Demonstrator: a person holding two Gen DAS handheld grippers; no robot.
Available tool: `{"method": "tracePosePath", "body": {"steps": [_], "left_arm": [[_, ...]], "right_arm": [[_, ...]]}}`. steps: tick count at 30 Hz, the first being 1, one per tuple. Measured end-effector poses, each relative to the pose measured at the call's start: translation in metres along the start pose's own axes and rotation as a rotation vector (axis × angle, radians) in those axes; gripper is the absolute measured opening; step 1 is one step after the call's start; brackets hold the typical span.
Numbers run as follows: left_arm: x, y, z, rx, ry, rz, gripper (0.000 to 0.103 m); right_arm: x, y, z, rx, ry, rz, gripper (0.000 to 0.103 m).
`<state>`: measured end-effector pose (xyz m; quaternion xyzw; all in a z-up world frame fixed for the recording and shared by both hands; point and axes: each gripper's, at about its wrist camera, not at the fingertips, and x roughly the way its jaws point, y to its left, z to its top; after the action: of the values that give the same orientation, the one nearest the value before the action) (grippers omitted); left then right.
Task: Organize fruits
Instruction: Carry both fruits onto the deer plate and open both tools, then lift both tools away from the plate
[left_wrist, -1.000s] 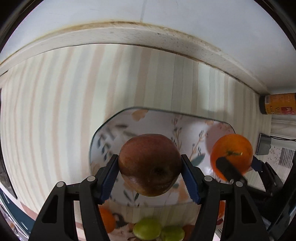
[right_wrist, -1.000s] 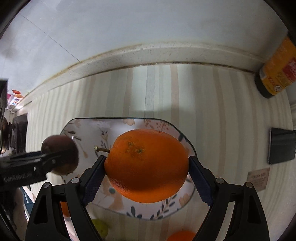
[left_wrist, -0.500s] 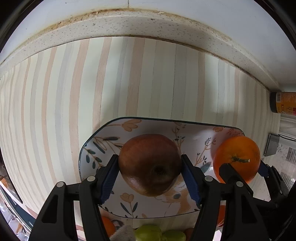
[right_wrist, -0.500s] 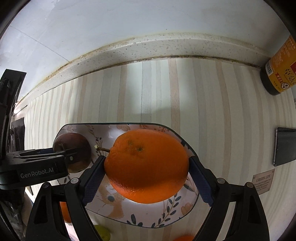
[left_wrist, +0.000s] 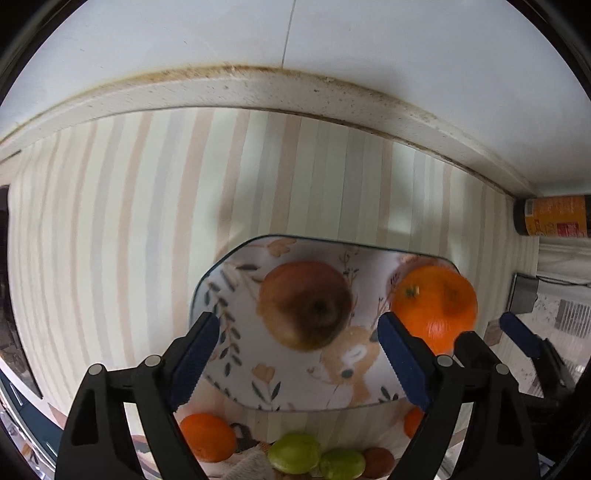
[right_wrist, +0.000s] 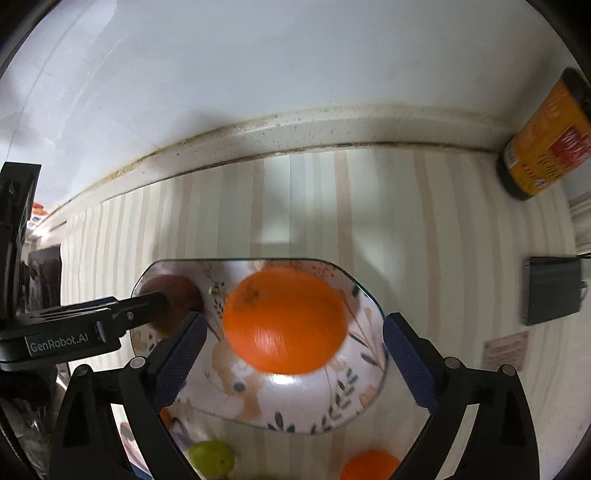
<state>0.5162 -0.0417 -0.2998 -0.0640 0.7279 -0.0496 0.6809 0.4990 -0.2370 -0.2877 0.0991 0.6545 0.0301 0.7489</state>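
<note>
Striped tabletop (left_wrist: 147, 229) under a white wall, speckled ledge across the upper frame; floral plate (left_wrist: 236, 373) at centre. Left tongs (left_wrist: 299, 363): jaws opening, blue pads clear on both sides of the apple (left_wrist: 304, 310), which sits on the plate, centre of left view. Right tongs (right_wrist: 291, 360): jaws opening too, orange (right_wrist: 284, 319) free between them on the plate's right part; both fruit look slightly blurred, possibly still settling. Judgement: release step; best to lift straight up with jaws wide so no pad nudges a round fruit off the shallow plate, and keep the two tongs from clipping each other. More fruit waits at the lower edge: small orange (left_wrist: 207, 437), green fruits (left_wrist: 295, 452). Writing: "GenRobot.AI" on the left tongs' body in the right view; bottle (right_wrist: 543, 147), upper right, orange label unreadable.
</note>
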Motion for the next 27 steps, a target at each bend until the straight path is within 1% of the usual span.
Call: {"method": "tracePosePath", "body": {"steps": [4, 7, 8, 11, 15, 19, 22, 27], "left_arm": [[-0.022, 0.001, -0.023, 0.012, -0.063, 0.047, 0.088], [-0.034, 0.003, -0.048, 0.025, -0.118, 0.086, 0.088], [-0.038, 0.005, -0.051, 0.028, -0.129, 0.095, 0.088], [-0.052, 0.010, -0.070, 0.033, -0.163, 0.105, 0.088], [-0.072, 0.010, -0.099, 0.050, -0.231, 0.122, 0.088], [-0.091, 0.006, -0.129, 0.072, -0.286, 0.119, 0.088], [-0.105, 0.003, -0.148, 0.082, -0.316, 0.112, 0.088], [-0.120, 0.004, -0.171, 0.084, -0.336, 0.082, 0.088]], "right_arm": [[-0.015, 0.003, -0.017, -0.012, 0.008, -0.037, 0.098], [-0.023, 0.007, -0.035, -0.018, 0.007, -0.058, 0.098], [-0.027, 0.007, -0.043, -0.017, 0.006, -0.061, 0.098], [-0.034, 0.011, -0.061, -0.006, -0.002, -0.069, 0.098], [-0.056, 0.015, -0.087, 0.001, -0.037, -0.072, 0.098], [-0.081, 0.023, -0.107, -0.014, -0.100, -0.103, 0.098], [-0.099, 0.028, -0.119, -0.025, -0.135, -0.110, 0.098], [-0.129, 0.035, -0.142, -0.026, -0.182, -0.105, 0.098]]}}
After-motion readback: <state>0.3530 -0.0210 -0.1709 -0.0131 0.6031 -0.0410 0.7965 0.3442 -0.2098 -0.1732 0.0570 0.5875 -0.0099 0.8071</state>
